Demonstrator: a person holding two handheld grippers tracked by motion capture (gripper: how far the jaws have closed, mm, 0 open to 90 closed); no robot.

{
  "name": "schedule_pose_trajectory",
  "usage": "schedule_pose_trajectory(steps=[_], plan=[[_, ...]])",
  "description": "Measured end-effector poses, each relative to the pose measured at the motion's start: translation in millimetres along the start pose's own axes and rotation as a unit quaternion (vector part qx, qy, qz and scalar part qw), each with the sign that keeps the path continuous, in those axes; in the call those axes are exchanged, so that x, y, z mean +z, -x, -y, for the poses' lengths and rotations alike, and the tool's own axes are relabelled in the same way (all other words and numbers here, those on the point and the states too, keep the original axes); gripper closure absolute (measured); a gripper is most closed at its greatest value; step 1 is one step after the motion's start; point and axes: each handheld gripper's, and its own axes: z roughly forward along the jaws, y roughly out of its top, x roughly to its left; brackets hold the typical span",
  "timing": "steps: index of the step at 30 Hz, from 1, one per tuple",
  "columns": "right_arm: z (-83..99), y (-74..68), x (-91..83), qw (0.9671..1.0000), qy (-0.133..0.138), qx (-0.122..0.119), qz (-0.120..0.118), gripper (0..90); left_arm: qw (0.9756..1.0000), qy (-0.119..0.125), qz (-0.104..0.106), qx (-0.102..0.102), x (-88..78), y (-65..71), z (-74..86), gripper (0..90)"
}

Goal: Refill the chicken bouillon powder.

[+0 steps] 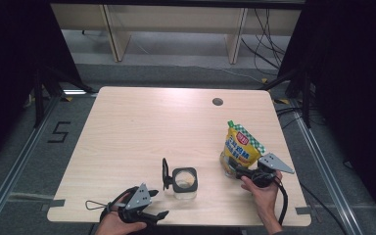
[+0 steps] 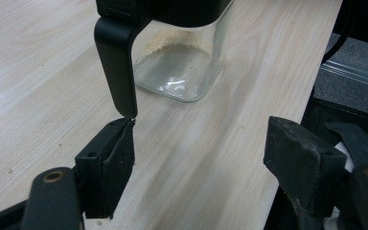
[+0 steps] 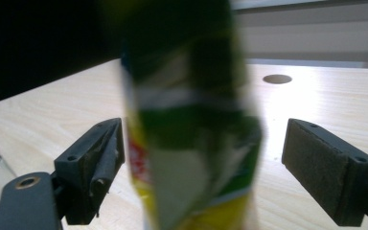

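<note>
Jaws of the right gripper [image 3: 203,163] stood wide apart, with the pouch [image 3: 191,139] upright between them and a gap on each side, so neither pad [image 3: 326,167] pressed on it. The pouch, yellow with a green-checked band and a green cap, stood on its own base near the right edge of the table [image 1: 127,127], leaning slightly; the grip looked given up because the pouch could stand unaided. In the high view the right gripper [image 1: 236,169] lay low and level at the pouch's [image 1: 241,146] foot, the right hand [image 1: 259,188] behind it, a pose suited to setting a thing down or taking it by its lower part.

The left gripper [image 2: 201,158] also had its jaws apart and nothing between them. It pointed along the table at the jar [image 2: 182,67], a clear square one with a black collar and a flip lid [image 2: 117,67] hanging open at one side. The mouth thus stood open, probably to take what the pouch holds. A pale dusting clung to the inside of the glass. From above, the jar [image 1: 183,182] sat near the front middle, well apart from the pouch, with the left gripper [image 1: 154,203] near it at the table's front edge, perhaps waiting to steady it.
</note>
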Motion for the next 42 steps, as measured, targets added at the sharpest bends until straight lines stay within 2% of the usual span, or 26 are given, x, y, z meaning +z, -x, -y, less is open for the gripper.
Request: schedule_pose_trajectory(steps=[1, 3, 6, 7, 9, 12, 17, 18, 21, 22, 24, 25, 26, 27, 29, 30, 33, 34, 35, 36, 37, 38, 39, 40, 41, 42], plan=[[1.1, 0.3, 1.2, 0.9999, -0.002, -0.009, 0.005, 15.5, 1.0000, 0.001, -0.001, 0.001, 0.1, 0.1, 0.1, 25.6], [1.8, 0.0, 2.9, 0.9999, 0.002, -0.010, 0.003, 15.9, 1.0000, 0.003, -0.002, 0.003, 0.2, 0.2, 0.3, 25.6], [2.3, 1.1, 4.1, 0.9998, 0.009, -0.016, 0.004, 15.9, 1.0000, 0.005, 0.003, -0.004, 0.5, 0.8, 0.6, 25.6], [2.8, -0.2, 4.5, 1.0000, 0.006, -0.003, 0.004, 16.0, 1.0000, 0.003, 0.004, -0.002, 0.6, 0.2, 0.6, 25.6], [3.5, -0.9, 5.0, 1.0000, 0.003, 0.000, 0.002, 16.1, 1.0000, -0.007, 0.003, 0.004, -1.2, -0.4, -0.3, 25.6], [4.7, -2.8, 7.4, 0.9999, 0.010, 0.013, -0.001, 17.1, 0.9999, -0.009, 0.004, 0.008, -1.5, -0.4, -0.8, 25.6], [5.4, -3.1, 9.1, 0.9999, 0.010, 0.010, 0.004, 17.5, 0.9999, -0.009, 0.005, 0.004, -0.9, -0.1, -0.5, 25.6], [5.6, -1.9, 11.0, 0.9997, 0.023, 0.000, 0.006, 18.2, 0.9999, -0.008, 0.005, 0.005, -0.6, 0.0, -0.4, 25.6], [5.6, -1.8, 12.2, 0.9996, 0.027, -0.002, 0.004, 19.7, 1.0000, 0.000, 0.005, -0.001, 2.0, 1.1, 0.7, 25.6], [5.9, -3.4, 12.3, 0.9995, 0.030, 0.006, 0.010, 20.5, 1.0000, -0.001, 0.003, 0.000, 1.6, 1.3, 0.8, 25.6], [5.7, -1.6, 12.7, 0.9994, 0.032, -0.005, 0.008, 23.1, 1.0000, 0.000, 0.003, 0.000, 1.6, 1.2, 1.0, 25.6], [5.7, -2.7, 12.3, 0.9996, 0.025, 0.007, 0.006, 23.1, 1.0000, 0.001, 0.002, 0.001, 1.8, 1.0, 1.0, 25.6], [5.9, -1.3, 14.0, 0.9993, 0.038, -0.001, 0.008, 24.1, 1.0000, 0.000, 0.001, 0.007, 1.6, 0.2, 0.8, 25.6], [5.9, -1.2, 14.3, 0.9992, 0.039, -0.001, 0.008, 25.3, 0.9997, -0.007, -0.001, 0.023, 0.7, -1.9, 0.4, 25.6], [5.8, -0.9, 14.5, 0.9992, 0.040, -0.003, 0.004, 29.0, 0.9998, -0.007, 0.001, 0.019, 0.7, -1.8, 0.5, 25.6], [5.7, -0.5, 14.7, 0.9992, 0.040, -0.008, 0.001, 32.1, 1.0000, -0.006, 0.002, 0.004, 1.2, -0.4, 0.8, 25.6], [5.5, -0.7, 14.8, 0.9991, 0.041, -0.003, 0.001, 34.1, 0.9999, -0.013, 0.010, 0.003, 0.7, -0.8, 0.5, 25.6], [5.0, 0.0, 14.6, 0.9991, 0.042, -0.005, -0.009, 35.4, 0.9999, -0.010, 0.012, 0.000, 1.0, -0.2, 0.5, 25.6], [2.9, -0.3, 13.1, 0.9995, 0.029, -0.013, -0.002, 36.3, 0.9999, -0.012, 0.010, 0.004, 0.6, -0.7, 0.5, 25.6], [1.8, -2.5, 12.2, 0.9997, 0.024, -0.001, 0.002, 37.8, 0.9999, -0.007, 0.000, 0.008, 1.8, -0.6, 1.0, 25.6], [1.8, -2.5, 12.2, 0.9997, 0.024, -0.001, 0.002, 37.8, 0.9999, -0.006, -0.001, 0.012, 1.4, -0.8, 0.8, 25.6], [1.0, -1.1, 12.8, 0.9995, 0.029, -0.013, 0.002, 38.2, 1.0000, 0.000, 0.003, -0.001, 1.3, 0.6, 0.7, 25.6], [0.0, -1.8, 11.6, 0.9997, 0.021, -0.007, 0.001, 39.0, 1.0000, 0.000, 0.000, 0.002, 1.1, 0.1, 0.9, 25.6], [-0.4, -3.4, 11.9, 0.9997, 0.025, 0.002, 0.001, 39.7, 1.0000, 0.000, -0.001, 0.004, 0.7, -0.4, 0.9, 25.6], [-2.0, -3.1, 10.8, 0.9999, 0.016, -0.006, 0.003, 40.4, 1.0000, -0.007, 0.003, 0.006, -0.2, -1.2, 0.7, 25.6], [-3.1, -2.1, 10.9, 0.9997, 0.020, -0.014, 0.004, 40.8, 0.9999, -0.009, 0.014, -0.002, -0.5, -1.3, 0.1, 25.6]])
